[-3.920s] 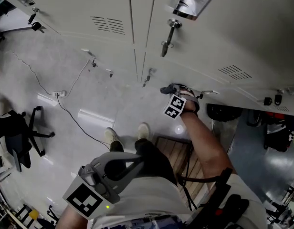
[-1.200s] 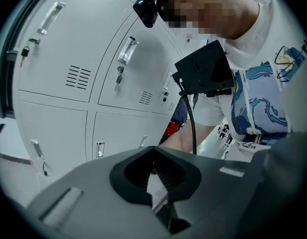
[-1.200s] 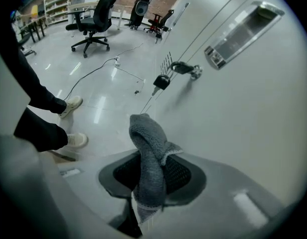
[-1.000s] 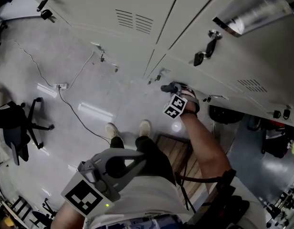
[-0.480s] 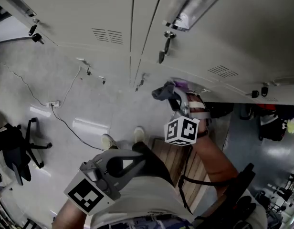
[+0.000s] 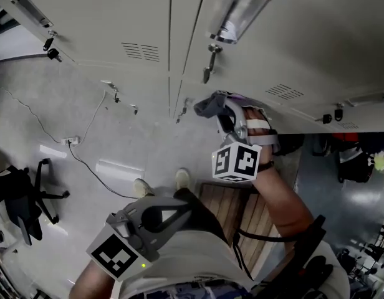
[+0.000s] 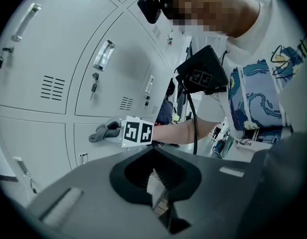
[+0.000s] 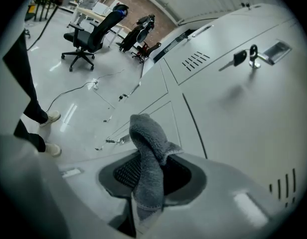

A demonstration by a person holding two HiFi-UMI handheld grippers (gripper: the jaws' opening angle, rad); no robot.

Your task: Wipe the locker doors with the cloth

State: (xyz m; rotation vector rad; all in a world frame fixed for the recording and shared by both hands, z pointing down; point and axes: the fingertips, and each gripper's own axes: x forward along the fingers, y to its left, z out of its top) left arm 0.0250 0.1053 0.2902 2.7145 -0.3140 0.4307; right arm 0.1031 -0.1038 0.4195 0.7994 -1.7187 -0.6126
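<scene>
A grey cloth (image 8: 149, 158) sticks up from my right gripper (image 8: 143, 183), whose jaws are shut on it. In the head view the right gripper (image 6: 212, 108) holds the cloth (image 6: 207, 106) close to the pale locker doors (image 6: 285, 55), just below a keyed latch (image 6: 209, 60); whether the cloth touches the door I cannot tell. My left gripper (image 6: 148, 220) hangs low by the person's waist, away from the lockers. In its own view the left gripper (image 7: 156, 183) is shut with nothing between its jaws, and the cloth (image 7: 104, 131) shows far off beside the right gripper's marker cube (image 7: 136, 132).
Locker doors (image 8: 233, 113) carry vents, handles and keys (image 8: 245, 55). On the floor lie a cable and power strip (image 6: 73, 141), an office chair (image 6: 20, 195) at left, and a wooden pallet (image 6: 226, 207) by the person's feet. Dark bags (image 6: 354, 161) sit at right.
The right gripper with the cloth has risen from low on the locker front to just under the keyed latch. The left gripper has stayed by the waist.
</scene>
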